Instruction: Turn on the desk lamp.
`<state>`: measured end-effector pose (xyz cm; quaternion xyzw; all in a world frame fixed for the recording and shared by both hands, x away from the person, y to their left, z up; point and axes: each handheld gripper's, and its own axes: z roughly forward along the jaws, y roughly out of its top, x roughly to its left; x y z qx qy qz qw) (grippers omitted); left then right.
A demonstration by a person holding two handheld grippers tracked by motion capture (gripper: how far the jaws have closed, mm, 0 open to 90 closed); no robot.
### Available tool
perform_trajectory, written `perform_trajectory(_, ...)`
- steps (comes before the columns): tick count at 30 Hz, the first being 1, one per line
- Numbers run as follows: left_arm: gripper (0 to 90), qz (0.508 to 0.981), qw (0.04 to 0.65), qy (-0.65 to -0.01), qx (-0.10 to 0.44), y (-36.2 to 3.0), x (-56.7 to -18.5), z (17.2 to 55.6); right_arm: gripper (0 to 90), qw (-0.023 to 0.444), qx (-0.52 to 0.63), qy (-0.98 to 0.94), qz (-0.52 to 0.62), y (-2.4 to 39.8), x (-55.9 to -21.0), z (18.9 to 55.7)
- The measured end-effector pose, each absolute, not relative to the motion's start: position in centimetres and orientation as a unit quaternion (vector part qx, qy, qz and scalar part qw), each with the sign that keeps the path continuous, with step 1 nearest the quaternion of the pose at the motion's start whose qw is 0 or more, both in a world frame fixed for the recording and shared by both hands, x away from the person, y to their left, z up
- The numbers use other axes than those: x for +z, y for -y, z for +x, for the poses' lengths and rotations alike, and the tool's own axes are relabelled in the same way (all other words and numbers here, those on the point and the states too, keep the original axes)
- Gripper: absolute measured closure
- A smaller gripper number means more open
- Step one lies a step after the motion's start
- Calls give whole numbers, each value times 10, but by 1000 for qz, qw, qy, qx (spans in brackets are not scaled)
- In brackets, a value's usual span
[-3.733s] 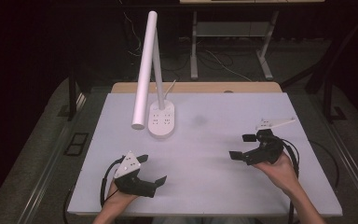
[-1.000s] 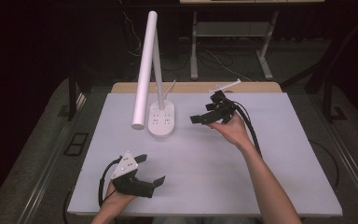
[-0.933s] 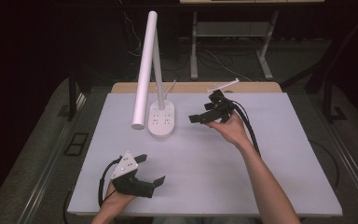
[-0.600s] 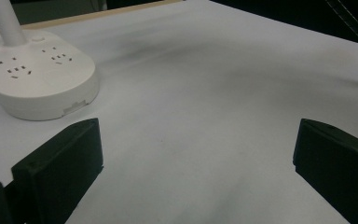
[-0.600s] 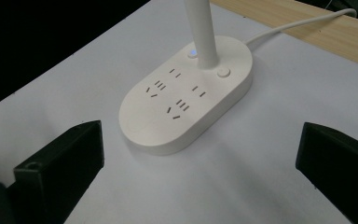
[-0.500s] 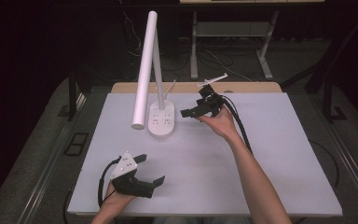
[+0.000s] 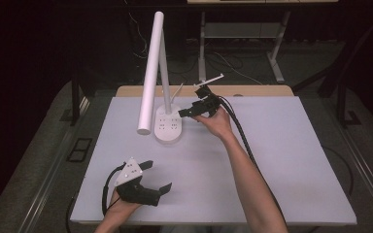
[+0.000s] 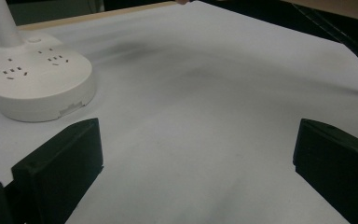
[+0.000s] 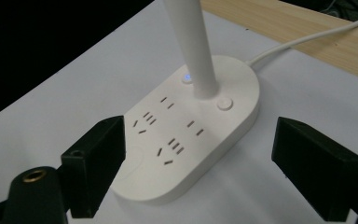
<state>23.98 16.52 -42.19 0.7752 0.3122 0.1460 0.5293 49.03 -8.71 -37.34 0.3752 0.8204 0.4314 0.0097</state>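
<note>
A white table (image 7: 281,160) takes up most of the high view, with a strip of bare wood along its far edge and dark floor around it. Above centre and a little to the left stands a white desk lamp (image 7: 151,77): a thin upright post rises from its base and carries a long tube-shaped head that slants down toward the left. The lamp base (image 7: 169,127) is a flat white oval with plug sockets set into its top; it rests on the table just left of the middle of the frame. In my right gripper view the base sits at centre, with a small blue light (image 9: 187,77) glowing beside the post, a round button (image 9: 224,103) on the other side of it, and a white cord (image 9: 307,39) running off to the upper right across the wood. My right forearm reaches up from the bottom centre of the high view, and my right gripper (image 7: 183,113) is at the right edge of the lamp base, pointing left at it. Its jaws have just been closing but stand well apart, one on each side of the base's near end, gripping nothing. My left gripper (image 7: 156,175) rests at the lower left of the high view, well apart from the lamp, jaws wide open over bare table.
</note>
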Motion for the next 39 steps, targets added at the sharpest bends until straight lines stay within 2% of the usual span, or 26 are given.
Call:
perform_trajectory(6, 4, 774, 532, -311, 146, -166, -421, 239, 174, 12, 430, -818, 383, 77, -384, 499)
perform_trajectory(7, 4, 774, 532, -311, 146, -166, -421, 239, 235, 10, 430, -816, 385, 74, -389, 502)
perform_trajectory(13, 4, 773, 534, -311, 143, -166, -421, 239, 316, 3, 442, -806, 393, 71, -396, 509)
perform_trajectory(14, 4, 774, 533, -310, 144, -166, -421, 239, 390, -2, 449, -801, 395, 70, -397, 511)
perform_trajectory(15, 4, 774, 533, -310, 144, -166, -421, 239, 390, -2, 449, -801, 395, 70, -397, 511)
perform_trajectory(17, 4, 773, 533, -311, 144, -167, -421, 239, 457, -5, 456, -798, 395, 69, -399, 514)
perform_trajectory(23, 4, 774, 534, -309, 143, -166, -421, 239, 564, 1, 456, -794, 402, 66, -403, 518)
perform_trajectory(24, 4, 774, 534, -309, 143, -166, -421, 239, 622, -3, 461, -789, 407, 66, -405, 519)
perform_trajectory(25, 4, 774, 534, -309, 143, -166, -421, 239, 622, -3, 461, -789, 407, 66, -405, 519)
perform_trajectory(28, 4, 775, 533, -308, 143, -166, -421, 239, 779, -4, 465, -786, 408, 65, -411, 522)
perform_trajectory(32, 4, 777, 532, -304, 141, -165, -422, 239, 869, -8, 474, -780, 408, 64, -417, 525)
perform_trajectory(39, 4, 775, 534, -307, 143, -166, -421, 239, 891, -19, 486, -761, 430, 63, -428, 531)
